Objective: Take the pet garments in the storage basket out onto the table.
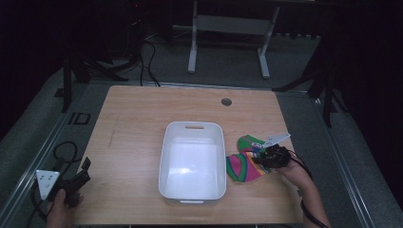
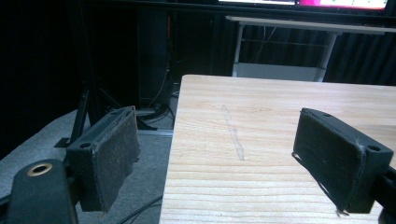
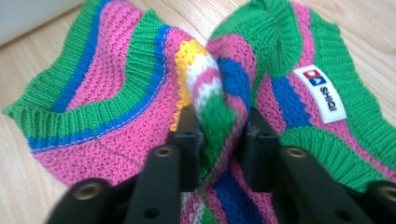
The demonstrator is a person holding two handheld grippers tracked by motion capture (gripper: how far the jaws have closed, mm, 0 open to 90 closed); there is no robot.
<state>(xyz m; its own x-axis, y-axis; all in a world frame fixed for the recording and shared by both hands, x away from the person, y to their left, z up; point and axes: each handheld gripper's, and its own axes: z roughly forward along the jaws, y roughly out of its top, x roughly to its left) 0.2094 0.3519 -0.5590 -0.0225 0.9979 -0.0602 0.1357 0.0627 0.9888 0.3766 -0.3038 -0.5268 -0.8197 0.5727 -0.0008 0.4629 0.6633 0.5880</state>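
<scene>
Pinching a raised fold of striped knit between two black jaws, right gripper [image 3: 219, 135] low over the sock [image 1: 244, 164] on the right part of the table [image 1: 138, 123], just right of the white tub [image 1: 192, 161]. Pads close on either side of the fold and touching it, ridge of wool standing up between them in the right gripper view; whether pressed hard or only lightly cannot be told. Ribbed, chunky yarn in bands of pink, green and blue, with a patch of yellow and white at the pinched ridge; green ribbed cuffs fanning out flat to left and right. Small white woven label [image 3: 322, 93] stitched on the right half, red and blue marks plus dark lettering. Second striped piece [image 1: 250, 141] lying just beyond, touching the first. Tub rectangular with rounded corners, smooth glossy plastic, slot handle at the far rim, inside bare. Pale wood-grain tabletop, matte, with a small round grommet [image 1: 226, 101] near the far edge. Left gripper [image 2: 224, 158] at the near left corner, held in a hand [image 1: 59, 209], jaws wide apart with nothing between them, flat rectangular pads of rough dark rubber with frayed edges.
</scene>
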